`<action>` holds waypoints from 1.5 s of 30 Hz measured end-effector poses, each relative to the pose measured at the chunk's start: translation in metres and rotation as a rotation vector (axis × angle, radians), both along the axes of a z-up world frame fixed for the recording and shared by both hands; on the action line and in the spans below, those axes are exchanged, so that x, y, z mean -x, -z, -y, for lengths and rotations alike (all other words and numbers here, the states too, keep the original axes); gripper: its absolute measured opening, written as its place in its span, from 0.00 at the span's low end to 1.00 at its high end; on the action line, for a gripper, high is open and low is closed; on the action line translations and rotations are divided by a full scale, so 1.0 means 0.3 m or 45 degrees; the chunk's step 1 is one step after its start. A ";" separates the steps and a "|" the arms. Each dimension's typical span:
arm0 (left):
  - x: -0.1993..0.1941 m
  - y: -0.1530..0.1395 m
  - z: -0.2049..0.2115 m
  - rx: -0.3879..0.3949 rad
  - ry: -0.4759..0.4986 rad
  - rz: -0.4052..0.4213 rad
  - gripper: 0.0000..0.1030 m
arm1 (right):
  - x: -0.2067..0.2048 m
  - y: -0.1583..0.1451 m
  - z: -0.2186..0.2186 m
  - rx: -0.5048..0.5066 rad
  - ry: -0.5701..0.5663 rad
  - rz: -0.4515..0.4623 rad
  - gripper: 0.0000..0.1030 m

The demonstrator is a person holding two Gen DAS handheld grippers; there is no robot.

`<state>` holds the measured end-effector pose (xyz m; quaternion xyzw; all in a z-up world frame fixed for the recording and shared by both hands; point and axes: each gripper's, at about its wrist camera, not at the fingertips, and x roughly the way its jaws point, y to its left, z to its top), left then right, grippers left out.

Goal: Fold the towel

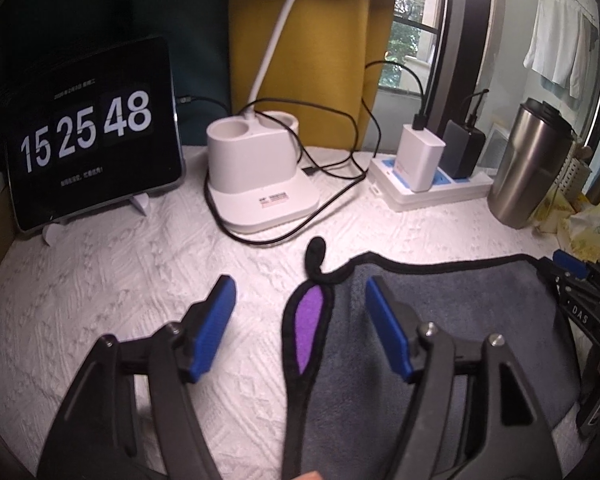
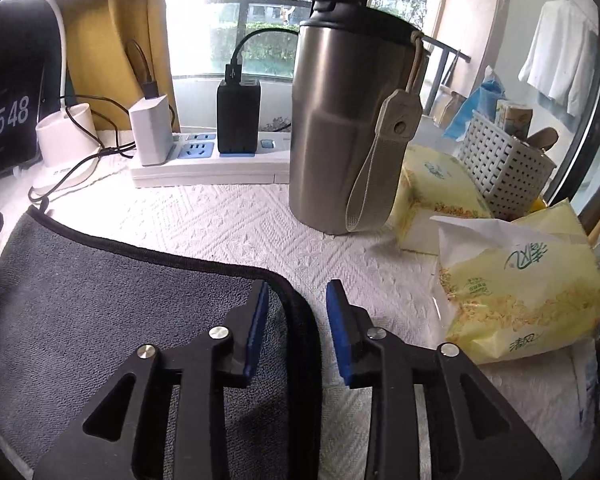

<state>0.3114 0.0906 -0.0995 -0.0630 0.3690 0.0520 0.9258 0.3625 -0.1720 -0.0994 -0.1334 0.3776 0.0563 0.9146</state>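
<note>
A grey towel [image 1: 460, 312] with black trim lies flat on the white textured table cover [image 1: 140, 272]. Its left edge is lifted and curled, showing a purple underside [image 1: 310, 324] and a black hanging loop [image 1: 315, 252]. My left gripper [image 1: 300, 312] is open, its blue pads straddling that curled left edge. In the right wrist view the towel [image 2: 100, 292] fills the lower left. My right gripper [image 2: 298, 320] is open, its jaws on either side of the towel's black-trimmed right edge [image 2: 300, 312]. The right gripper also shows in the left wrist view [image 1: 580, 292].
A tablet clock [image 1: 88, 136], a white lamp base [image 1: 256, 168] with cables, and a power strip [image 2: 208, 160] with chargers stand at the back. A steel tumbler [image 2: 348, 128], yellow tissue packs [image 2: 516, 288] and a white basket [image 2: 504, 168] stand right of the towel.
</note>
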 end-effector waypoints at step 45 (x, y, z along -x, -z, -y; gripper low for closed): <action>0.410 -0.210 0.069 0.059 0.137 0.195 0.75 | 0.445 -0.251 -0.003 -0.086 -0.036 0.168 0.40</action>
